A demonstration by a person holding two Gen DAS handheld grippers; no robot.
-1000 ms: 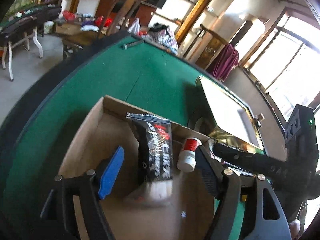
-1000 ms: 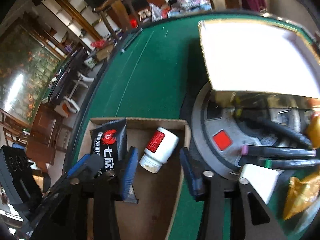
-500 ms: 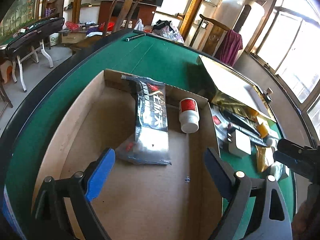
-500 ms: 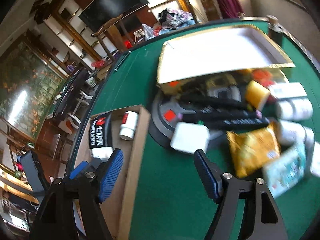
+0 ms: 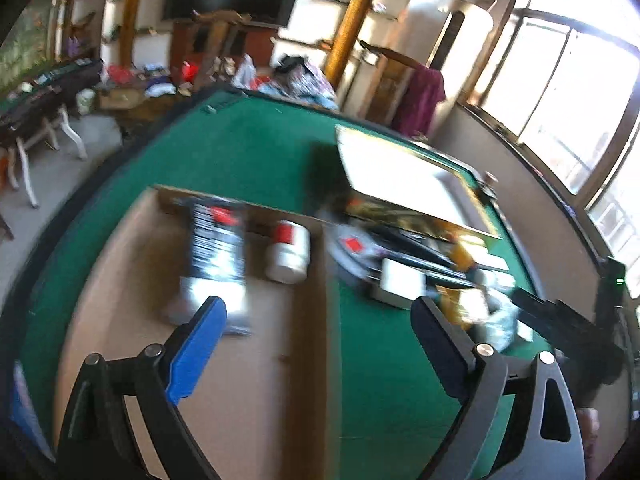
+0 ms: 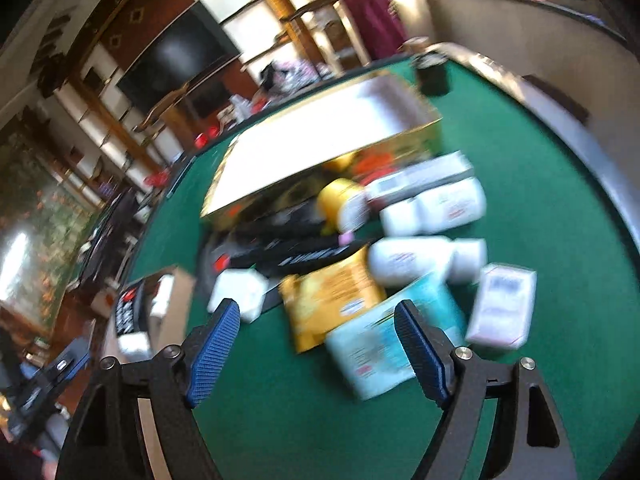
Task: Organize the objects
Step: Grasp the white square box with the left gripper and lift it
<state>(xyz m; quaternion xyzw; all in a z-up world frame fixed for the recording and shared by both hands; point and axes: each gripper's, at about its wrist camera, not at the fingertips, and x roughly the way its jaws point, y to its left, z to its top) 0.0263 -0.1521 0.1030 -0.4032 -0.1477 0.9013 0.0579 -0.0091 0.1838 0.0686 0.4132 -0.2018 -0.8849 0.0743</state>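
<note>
A shallow cardboard box [image 5: 120,280] lies on the green felt table [image 5: 248,148]. In it lie a black snack packet [image 5: 216,248] and a white bottle with a red label [image 5: 288,256]. My left gripper [image 5: 320,328] hovers over the box's right wall, jaws opening, nothing between them. My right gripper [image 6: 318,332] hangs over a pile to the right, jaws opening and empty. Beneath it lie a yellow packet [image 6: 332,300] and a pale blue pack [image 6: 376,352]. White bottles [image 6: 412,260] and a white carton [image 6: 504,304] lie beyond.
A gold-edged white box lid [image 6: 320,148] leans over the pile's far side, with black markers [image 6: 292,252] and a white square block [image 6: 240,288] in front. The cardboard box [image 6: 176,292] shows at the left. Chairs and clutter stand beyond the table's dark rim.
Both grippers have drawn back from the box and widened, leaving the packet and bottle lying in it. The right gripper has swung right over the pile.
</note>
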